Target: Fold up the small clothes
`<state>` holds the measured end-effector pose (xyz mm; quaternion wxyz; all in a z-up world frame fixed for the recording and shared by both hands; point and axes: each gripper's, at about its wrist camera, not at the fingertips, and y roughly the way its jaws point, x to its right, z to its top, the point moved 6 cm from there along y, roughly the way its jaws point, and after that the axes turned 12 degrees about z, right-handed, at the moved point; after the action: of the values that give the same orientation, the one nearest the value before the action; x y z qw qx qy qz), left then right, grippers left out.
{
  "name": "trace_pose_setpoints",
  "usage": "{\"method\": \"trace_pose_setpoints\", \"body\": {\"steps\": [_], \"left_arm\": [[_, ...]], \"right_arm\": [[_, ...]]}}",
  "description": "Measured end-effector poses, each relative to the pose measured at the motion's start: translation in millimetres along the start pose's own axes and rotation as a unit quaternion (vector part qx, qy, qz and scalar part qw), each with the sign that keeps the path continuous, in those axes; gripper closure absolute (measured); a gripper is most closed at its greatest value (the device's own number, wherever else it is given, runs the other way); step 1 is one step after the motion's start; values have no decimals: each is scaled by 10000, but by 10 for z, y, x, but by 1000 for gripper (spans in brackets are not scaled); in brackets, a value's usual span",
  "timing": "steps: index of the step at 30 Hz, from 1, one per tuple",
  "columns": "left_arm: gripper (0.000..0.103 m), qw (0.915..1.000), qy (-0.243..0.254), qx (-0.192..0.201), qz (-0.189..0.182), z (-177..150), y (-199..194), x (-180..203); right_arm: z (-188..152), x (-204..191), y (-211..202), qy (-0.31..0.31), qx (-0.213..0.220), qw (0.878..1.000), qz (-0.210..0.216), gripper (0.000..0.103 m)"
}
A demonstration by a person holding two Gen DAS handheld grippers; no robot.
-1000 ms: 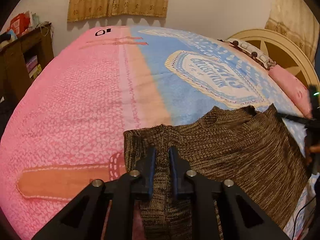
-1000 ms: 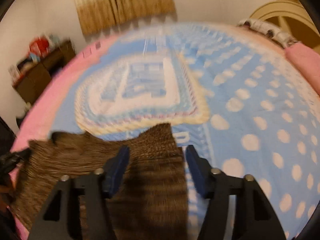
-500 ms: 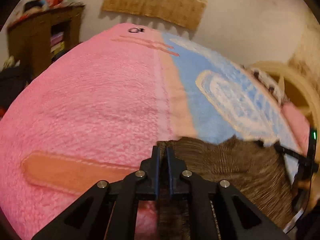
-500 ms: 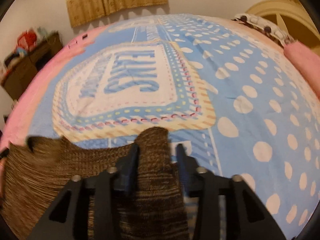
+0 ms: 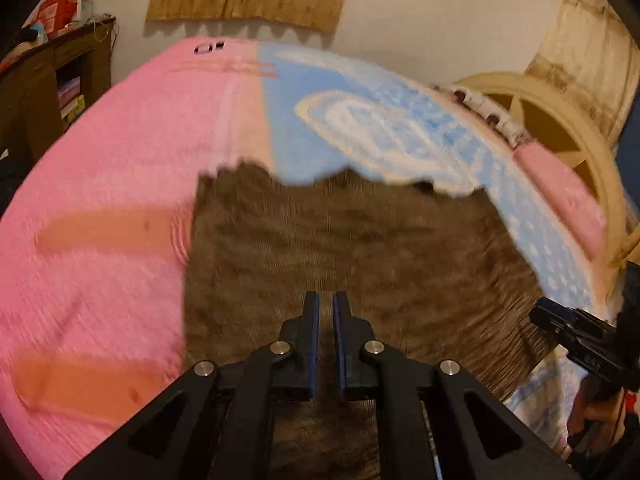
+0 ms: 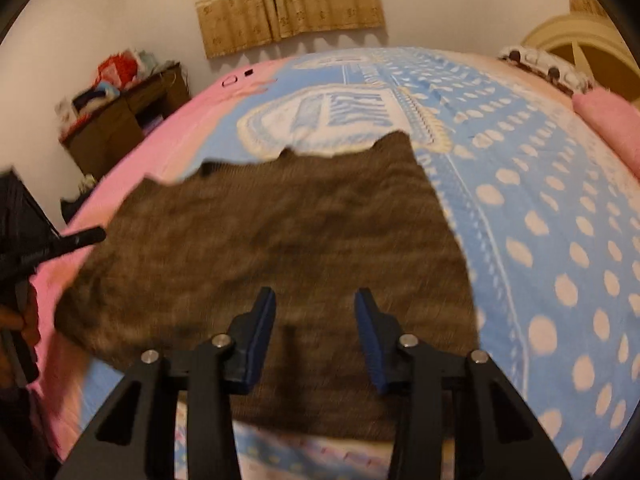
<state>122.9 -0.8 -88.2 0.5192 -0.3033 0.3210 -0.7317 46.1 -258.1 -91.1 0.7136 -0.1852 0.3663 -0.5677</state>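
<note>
Sweater (image 6: 280, 248) lies flat on the bed (image 6: 540, 240), a fold seems just laid; left gripper (image 5: 326, 308) closed and empty, right gripper (image 6: 316, 308) half open, so next comes a new grasp on an edge.

The knitted garment (image 6: 280, 240) is dark brown, mixed with lighter brown threads that give it a melange look. The blanket (image 6: 540, 220) on the bed is pink on the left part and light blue on the right part. The blue part has white round dots and a big white label shape with blue letters and a cream border. The pink part (image 5: 100, 160) carries orange stripes. The curtain (image 6: 288, 0) on the far wall is beige with a small darker pattern. The headboard (image 5: 560, 120) is cream. The pillow (image 5: 560, 184) is pink. Both grippers are black with blue pads (image 6: 264, 332). The cabinet (image 6: 124, 128) at the far left is dark brown.
</note>
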Motion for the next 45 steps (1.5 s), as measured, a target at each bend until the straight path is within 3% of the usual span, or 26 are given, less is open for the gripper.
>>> {"method": "trace_pose_setpoints", "body": {"steps": [3, 7, 8, 9, 11, 16, 22, 24, 27, 30, 38, 41, 43, 45], "left_arm": [[96, 9989, 200, -254, 348, -147, 114, 74], [93, 9985, 318, -84, 437, -178, -25, 120], [78, 9988, 290, -63, 380, -191, -58, 122], [52, 9991, 267, -43, 333, -203, -95, 122], [35, 9995, 225, 43, 195, -229, -157, 148], [35, 9998, 94, 29, 184, -335, -262, 158], [34, 9961, -233, 543, 661, -364, -584, -89], [34, 9957, -286, 371, 802, -411, -507, -174], [34, 9904, -382, 54, 1330, -483, -352, -277], [34, 9887, -307, 15, 1469, -528, -264, -274], [34, 9918, -468, 60, 1191, -568, -232, -286], [26, 9932, -870, 144, 763, -611, -271, -354], [21, 9905, -1324, 196, 327, -623, -296, -424], [19, 9883, -1512, 139, 158, -604, -270, -450]], "right_arm": [[-190, 49, 112, 359, -254, 9990, 57, 58], [-204, -103, -189, 624, 182, 9975, 267, 51], [-207, -159, -295, 672, 403, 9963, 359, 41], [-210, -226, -369, 660, 571, 9954, 402, 29], [-219, -406, -504, 551, 843, 9939, 457, 25], [-260, -713, -554, 583, 905, 9916, 722, 25], [-271, -967, -597, 281, 1019, 9912, 797, 25], [-265, -1013, -526, 252, 947, 9913, 879, 25], [-313, -1074, -438, 260, 821, 9918, 945, 25], [-362, -1080, -393, 254, 750, 9925, 932, 25], [-389, -979, -332, 356, 680, 9945, 718, 25], [-415, -968, -306, 421, 633, 9941, 769, 25], [-437, -966, -299, 437, 635, 9942, 753, 25], [-445, -961, -290, 466, 625, 9942, 746, 25]]}}
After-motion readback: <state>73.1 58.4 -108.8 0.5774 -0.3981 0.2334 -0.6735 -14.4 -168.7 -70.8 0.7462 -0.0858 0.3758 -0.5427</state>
